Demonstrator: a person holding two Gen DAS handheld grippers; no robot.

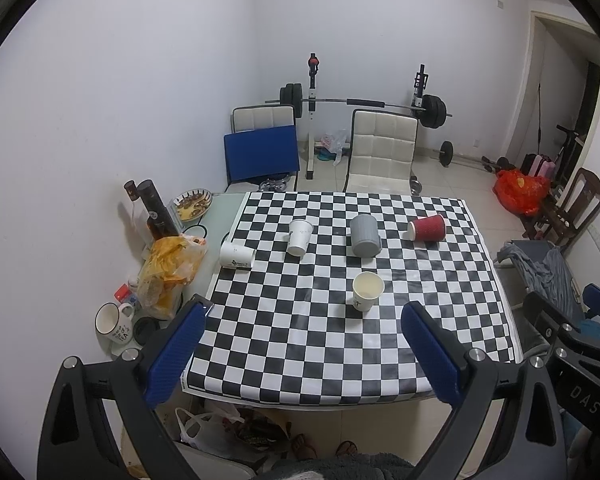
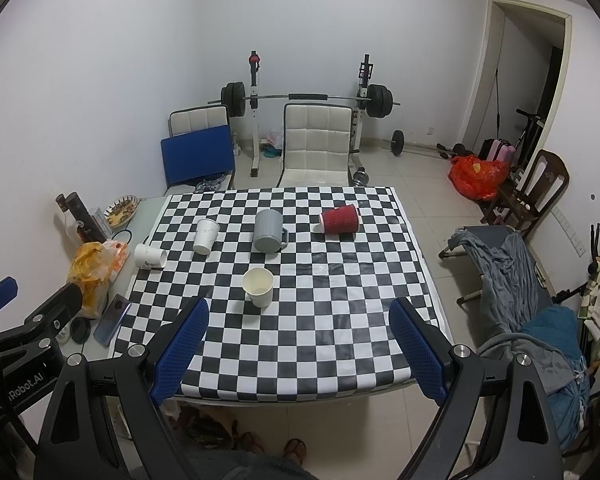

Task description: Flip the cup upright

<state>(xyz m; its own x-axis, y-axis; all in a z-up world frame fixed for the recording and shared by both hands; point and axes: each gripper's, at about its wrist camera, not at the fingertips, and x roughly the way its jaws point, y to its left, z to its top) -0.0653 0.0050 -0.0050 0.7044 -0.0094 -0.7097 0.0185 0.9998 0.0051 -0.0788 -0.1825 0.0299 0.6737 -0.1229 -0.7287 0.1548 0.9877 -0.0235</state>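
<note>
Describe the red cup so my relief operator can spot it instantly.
Start at the checkered tablecloth and go to its far right corner. The red cup lies there on its side, right of the grey mug. It is the only red, ribbed cup; the other paper cups are white.

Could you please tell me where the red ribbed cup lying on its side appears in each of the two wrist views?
Left wrist view: the red cup lies on its side near the checkered cloth's far right corner, right of the grey mug.
Right wrist view: the red cup lies right of centre, near the cloth's far edge.
Shared landmark: the grey mug, just left of it in both.
</note>
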